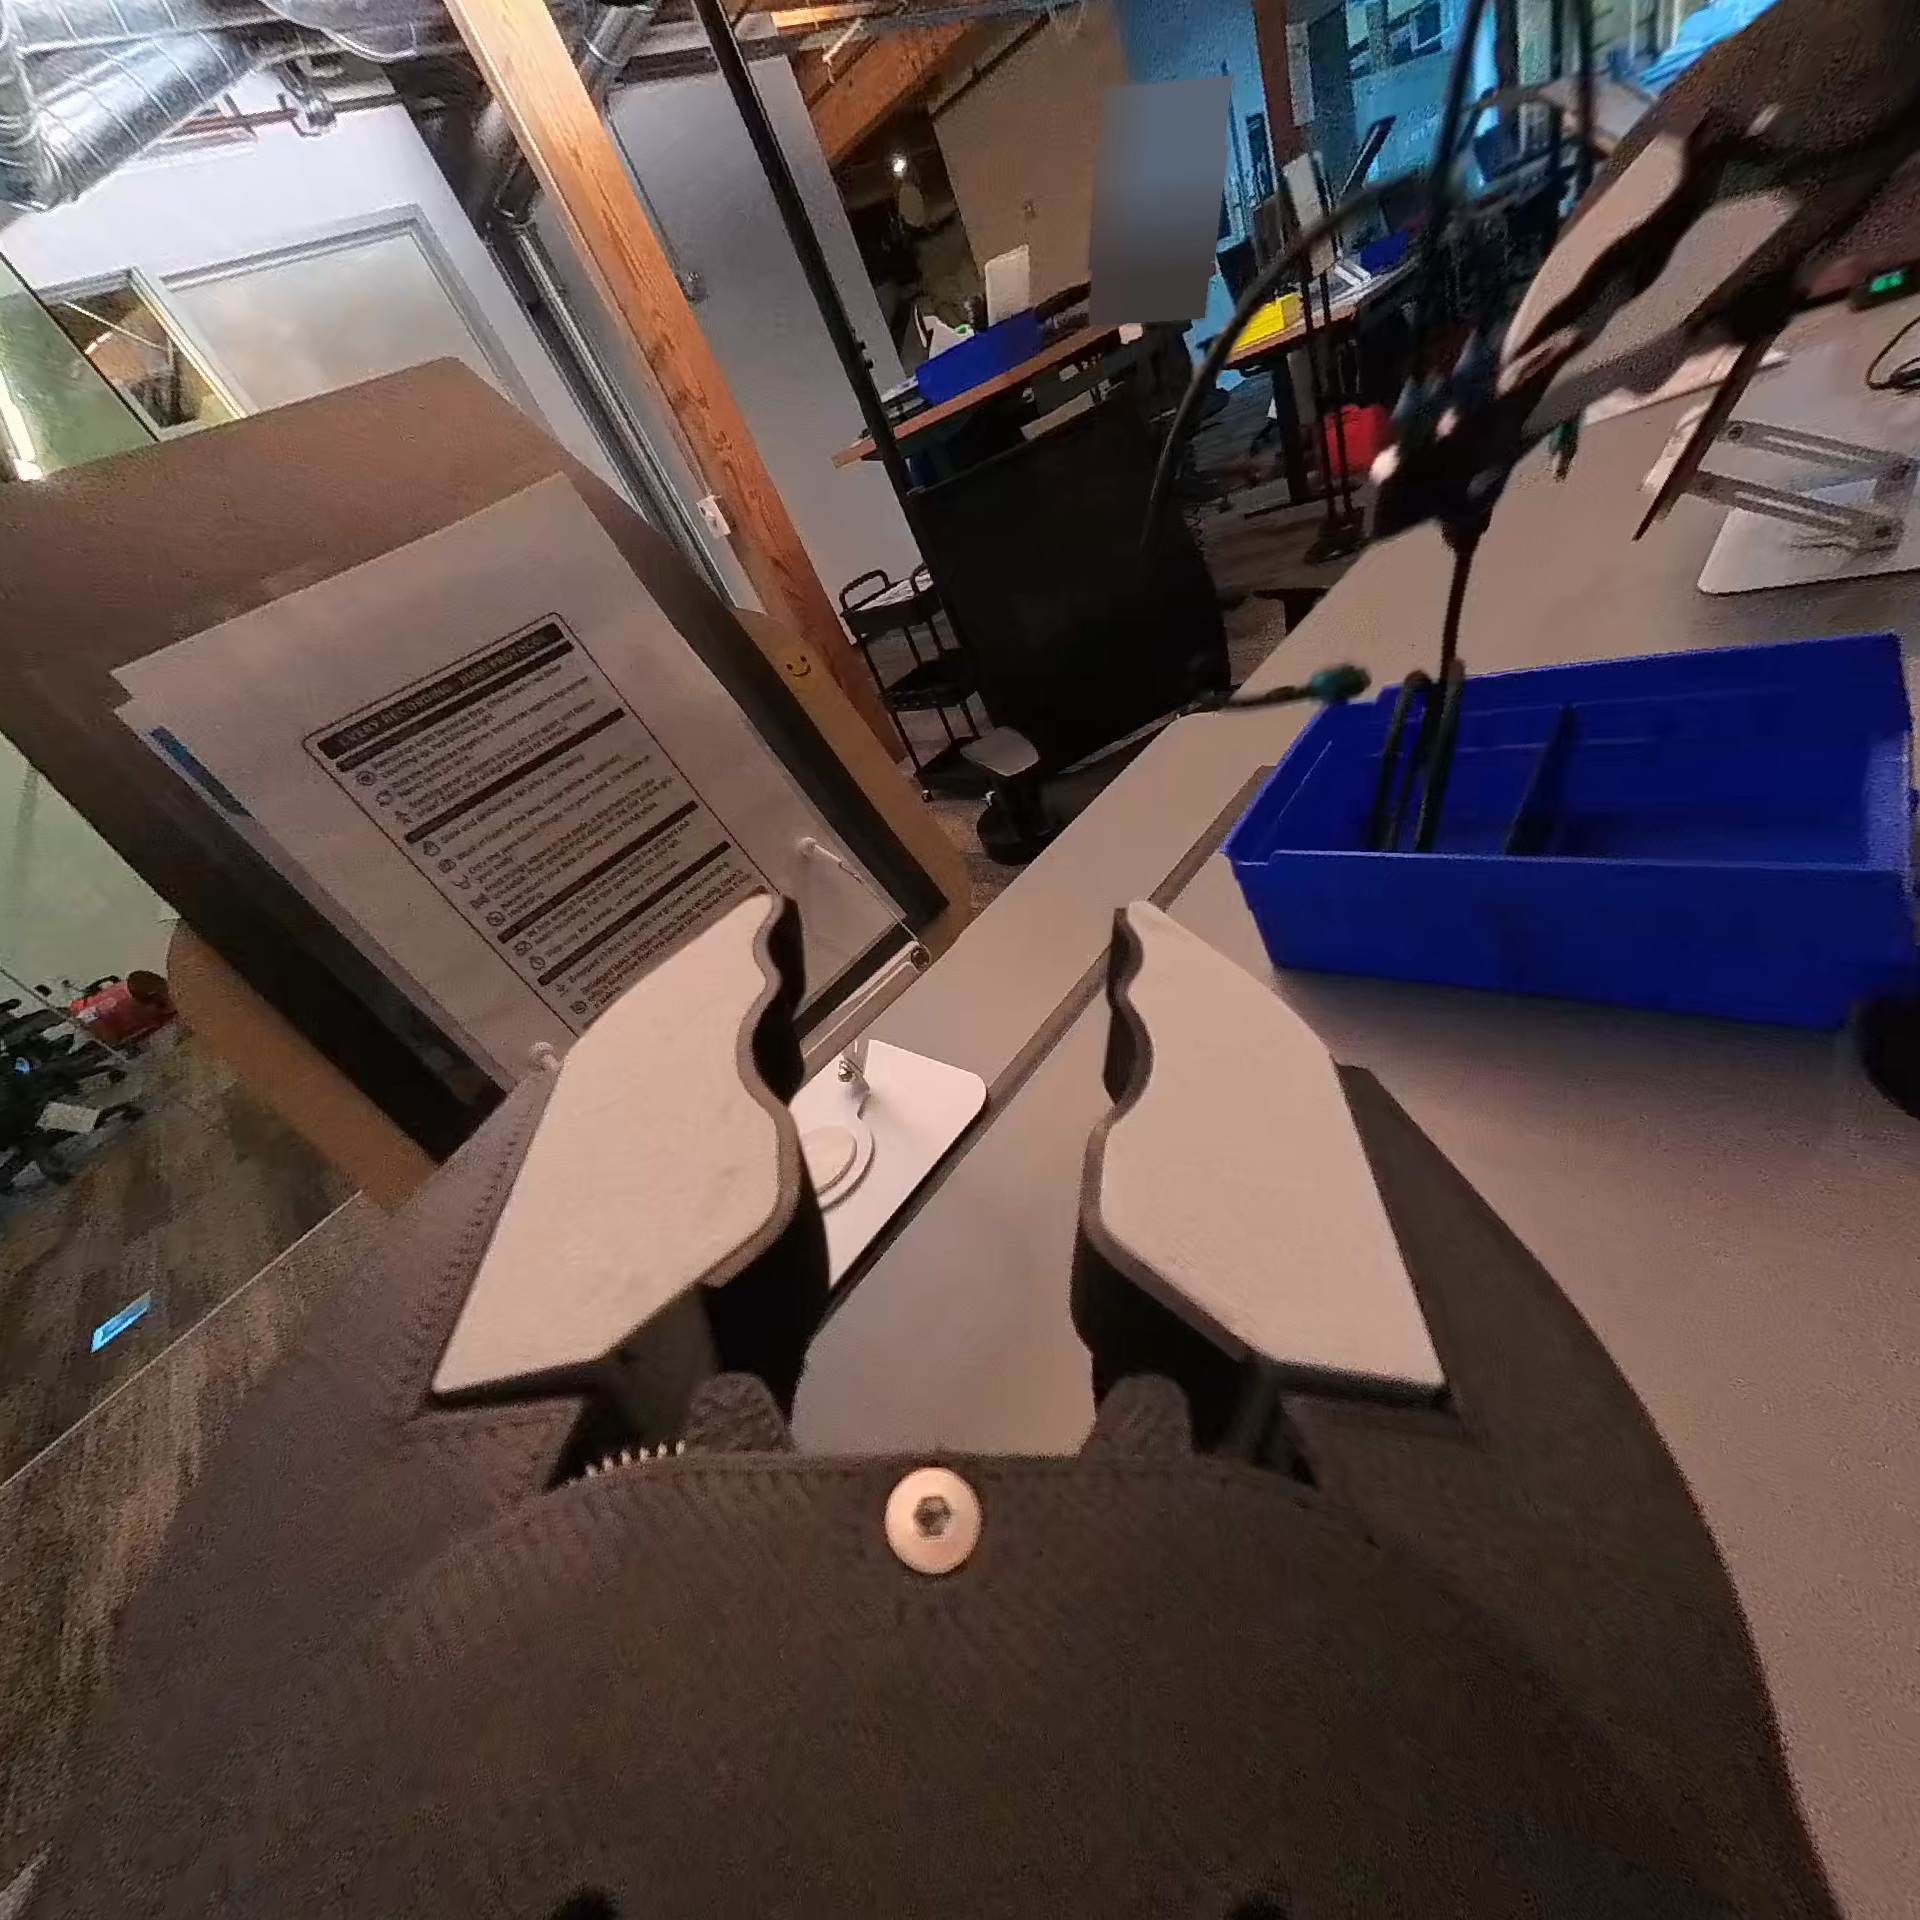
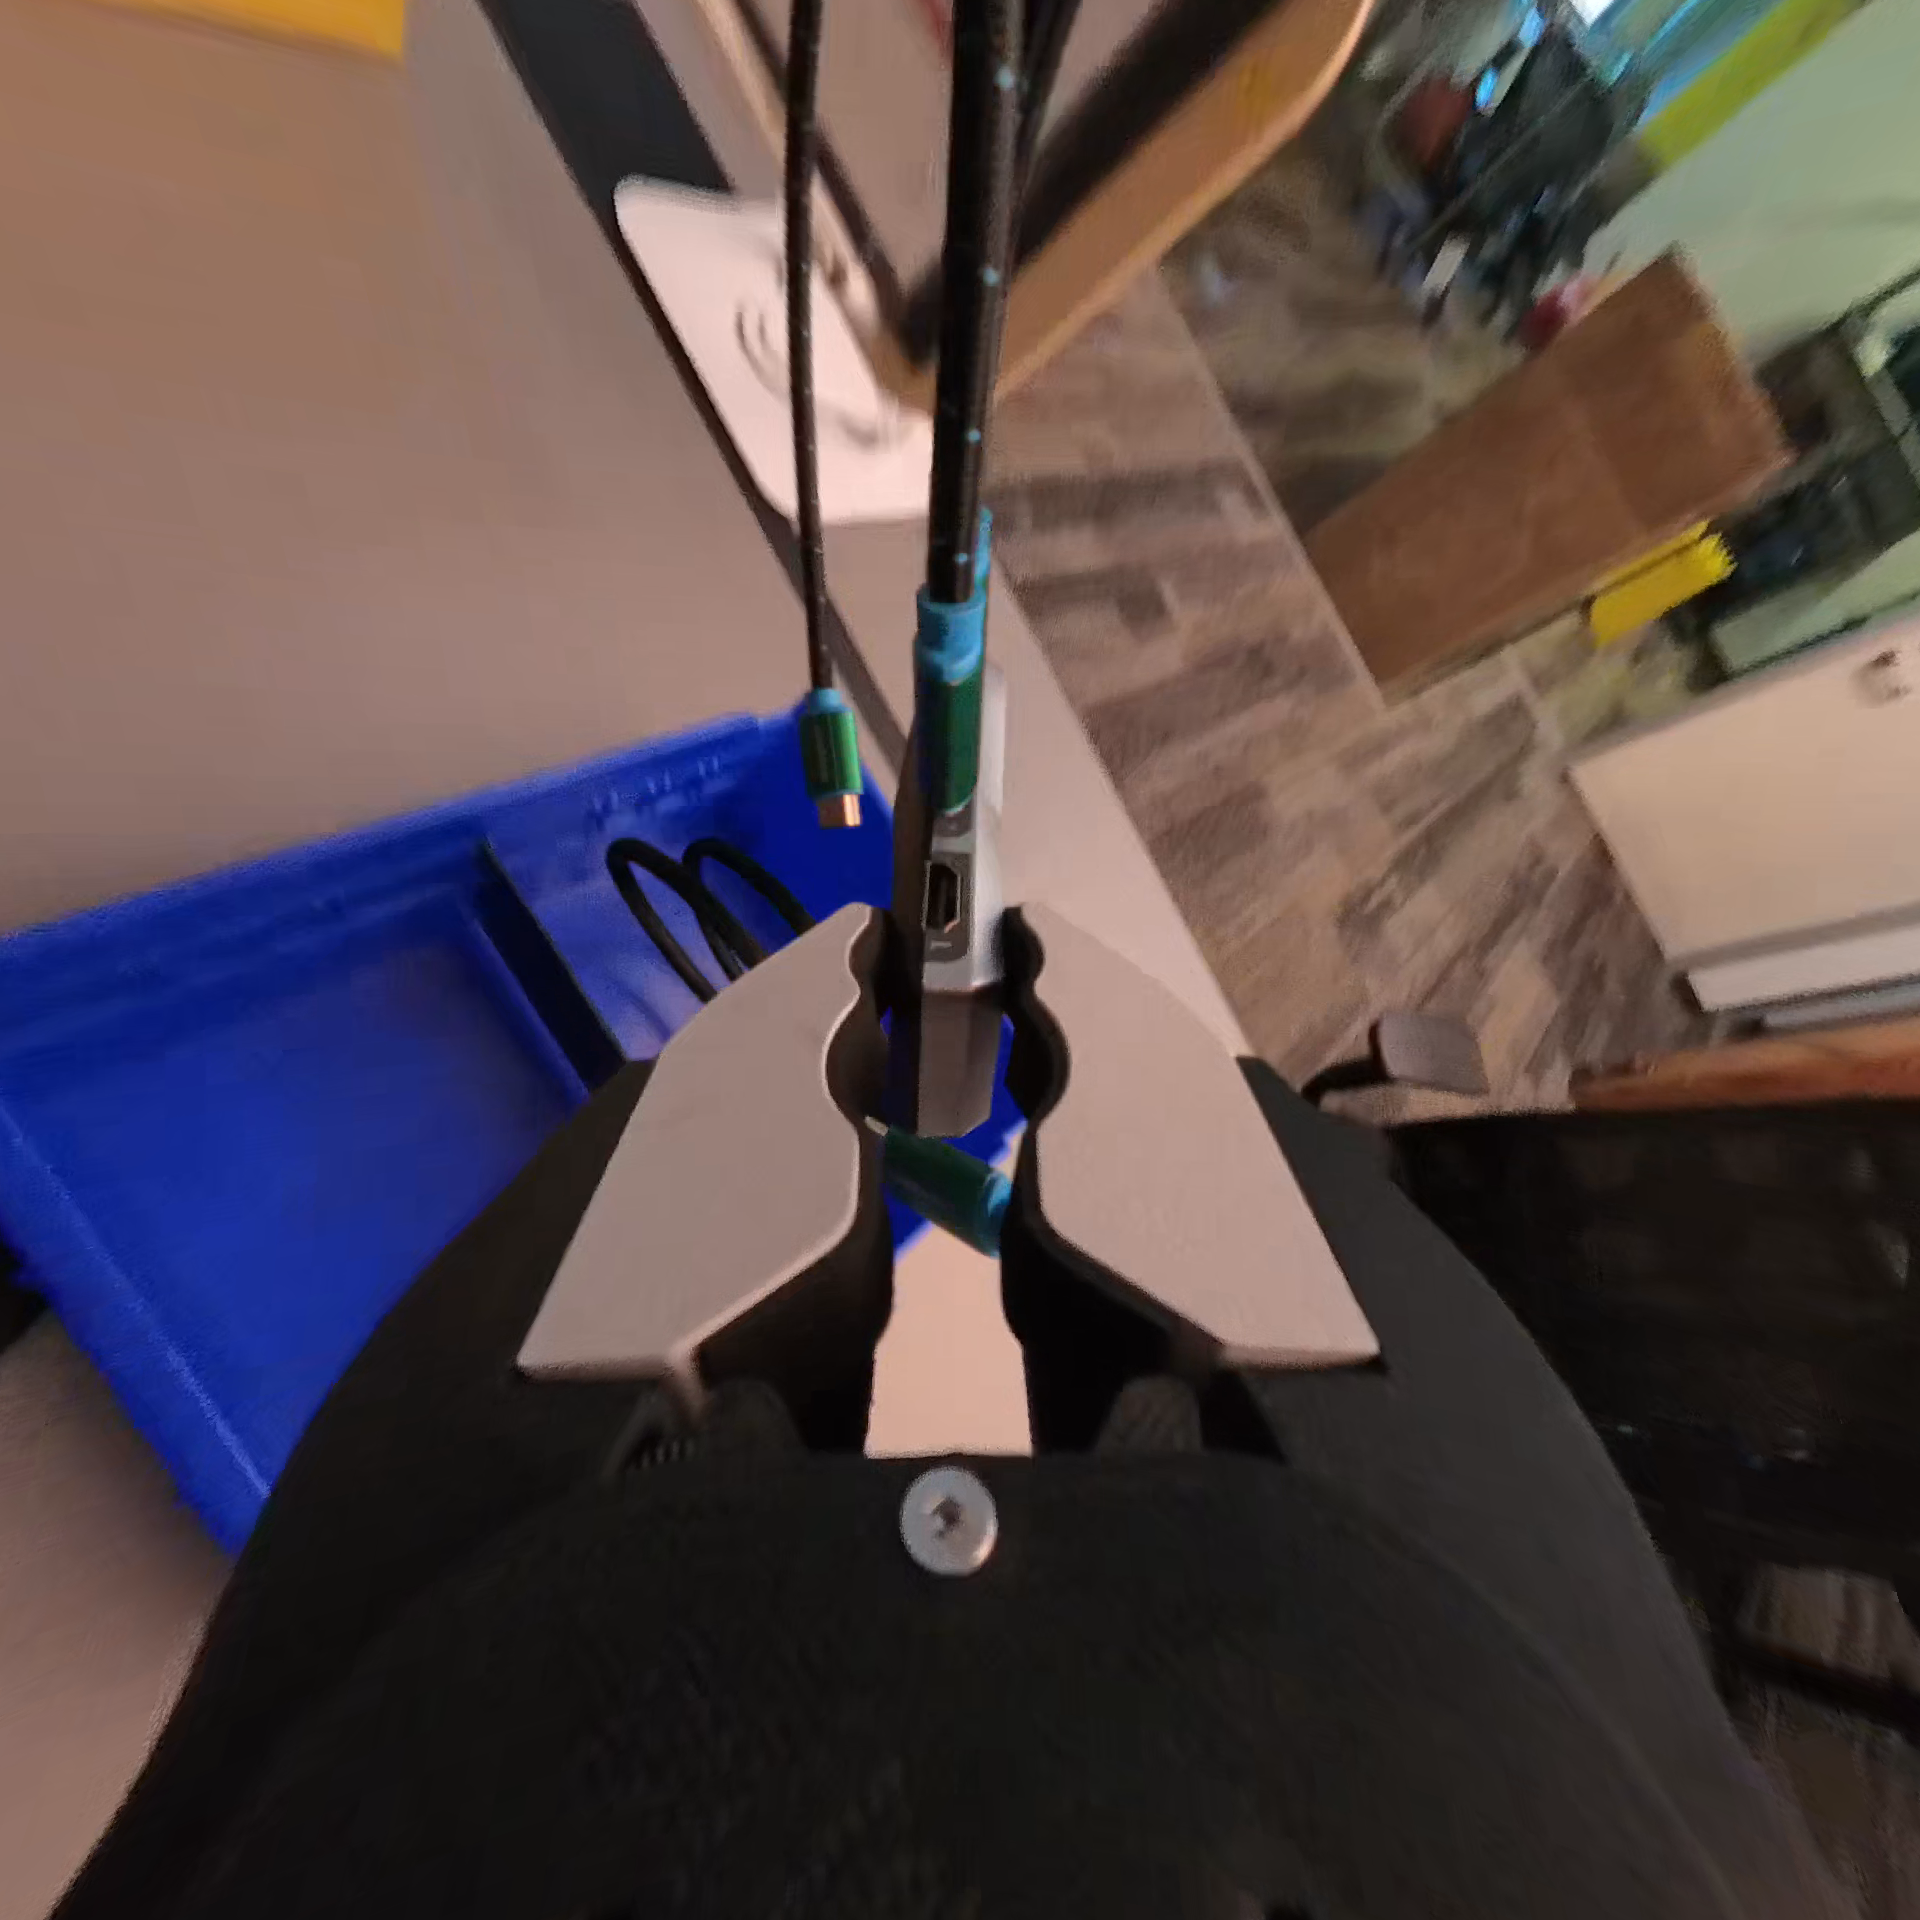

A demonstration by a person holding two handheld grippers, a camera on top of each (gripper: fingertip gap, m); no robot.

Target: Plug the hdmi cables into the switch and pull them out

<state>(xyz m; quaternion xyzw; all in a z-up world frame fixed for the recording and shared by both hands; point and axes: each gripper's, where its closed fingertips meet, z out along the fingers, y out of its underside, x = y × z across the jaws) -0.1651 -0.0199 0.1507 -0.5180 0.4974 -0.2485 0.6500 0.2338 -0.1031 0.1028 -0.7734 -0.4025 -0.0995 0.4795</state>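
Observation:
My right gripper [image 2: 943, 925] is shut on a small grey HDMI switch [image 2: 951, 997] and holds it in the air over the blue bin [image 2: 312, 1039]. A green-blue HDMI plug [image 2: 951, 727] sits in the switch's far end, and its black braided cable runs upward. Another green plug [image 2: 940, 1179] shows at the near end, between the fingers. A loose cable with a green connector [image 2: 831, 769] hangs beside it. One side port is bare. My left gripper [image 1: 948, 935] is open and empty above the grey table [image 1: 1558, 1299]. It sees the right gripper [image 1: 1455, 436] blurred at the upper right.
The blue bin [image 1: 1558, 914] stands on the table and holds black cable loops [image 1: 1413, 769]. A board with a printed sheet [image 1: 499, 810] on a white stand base [image 1: 894, 1132] stands at the table's left edge. A metal stand [image 1: 1808, 499] is at the far right.

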